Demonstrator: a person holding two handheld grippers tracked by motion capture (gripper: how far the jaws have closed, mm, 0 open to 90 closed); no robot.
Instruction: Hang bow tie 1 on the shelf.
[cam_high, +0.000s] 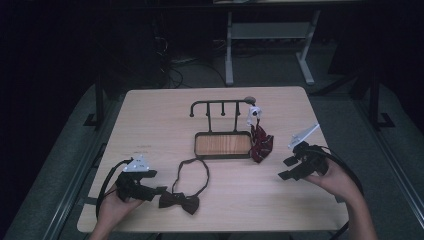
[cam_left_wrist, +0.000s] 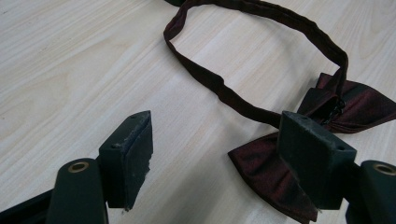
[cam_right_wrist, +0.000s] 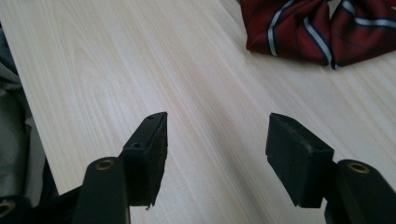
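A dark maroon bow tie (cam_high: 180, 201) lies flat near the table's front edge, its strap (cam_high: 192, 172) looped toward the stand. My left gripper (cam_high: 161, 190) stands open just left of it. In the left gripper view (cam_left_wrist: 217, 121) one jaw covers part of the bow (cam_left_wrist: 261, 168), and only bare wood lies between the jaws. A red striped bow tie (cam_high: 261, 142) hangs against the stand's right end and rests on the table. My right gripper (cam_high: 286, 168) is open to its right, over bare table (cam_right_wrist: 219, 119), with the striped bow tie (cam_right_wrist: 299, 28) ahead.
A black hook rack (cam_high: 220, 105) rises from a wooden tray (cam_high: 222, 144) at the table's middle. A small white piece (cam_high: 253, 114) hangs at the rack's right end. The table's right edge (cam_right_wrist: 28, 112) lies close beside my right gripper. A desk frame stands beyond the table.
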